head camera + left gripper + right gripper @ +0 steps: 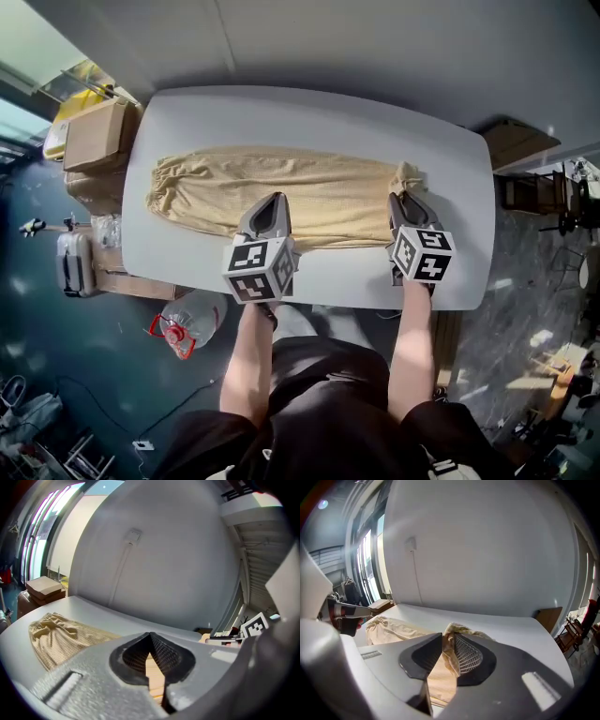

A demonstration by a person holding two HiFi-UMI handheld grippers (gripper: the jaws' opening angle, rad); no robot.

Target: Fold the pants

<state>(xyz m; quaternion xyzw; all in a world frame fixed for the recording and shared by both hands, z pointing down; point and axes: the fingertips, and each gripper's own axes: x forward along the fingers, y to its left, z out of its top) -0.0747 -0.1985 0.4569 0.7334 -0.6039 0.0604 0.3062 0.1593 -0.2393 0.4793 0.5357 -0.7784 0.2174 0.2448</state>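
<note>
Head view | left jaws together | right jaws clamp pants (319, 192) | box (94, 136) beside table (450, 178)

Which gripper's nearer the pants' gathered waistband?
Left. The left gripper is over the middle of the pants; the right gripper clamps the bunched opposite end, farthest from the waistband.

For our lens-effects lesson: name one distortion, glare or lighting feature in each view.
Head view: fisheye bows the table's edges. Left gripper view: dark rounded corners, bright window glare at left. Right gripper view: the wall bulges; the pants are evenly lit.
</note>
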